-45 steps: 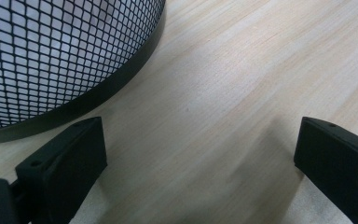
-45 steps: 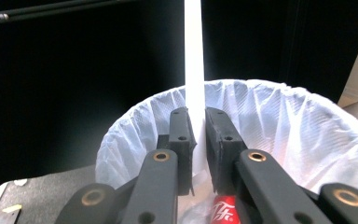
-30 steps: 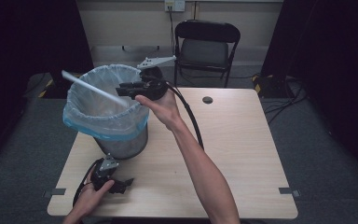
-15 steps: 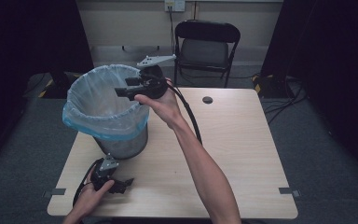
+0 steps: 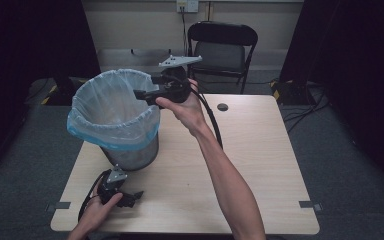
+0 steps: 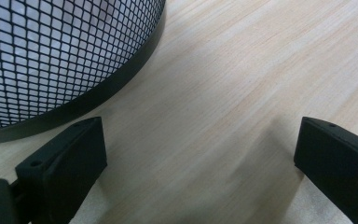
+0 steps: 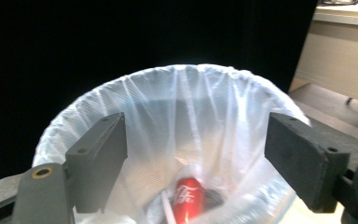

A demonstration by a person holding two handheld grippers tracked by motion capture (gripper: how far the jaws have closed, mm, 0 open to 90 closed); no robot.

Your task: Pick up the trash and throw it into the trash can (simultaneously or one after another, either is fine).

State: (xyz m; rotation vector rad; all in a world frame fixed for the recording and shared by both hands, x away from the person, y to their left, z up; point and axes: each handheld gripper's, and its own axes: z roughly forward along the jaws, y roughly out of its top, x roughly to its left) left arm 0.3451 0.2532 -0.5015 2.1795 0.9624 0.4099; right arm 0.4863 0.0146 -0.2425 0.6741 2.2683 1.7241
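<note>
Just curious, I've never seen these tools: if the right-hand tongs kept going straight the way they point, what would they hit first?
Probably the thin plastic bag lining the bin. The open right tongs aim down into it, toward a red can at the bottom; depth is unclear.

In the left gripper view, the bin is cut off at the frame's 9 to 12 o'clock edges, showing just mesh wall and base ring. In the right gripper view, the can is cropped at 6 o'clock, its label partly legible; a dark thing at its 3 o'clock is too dim to identify.
</note>
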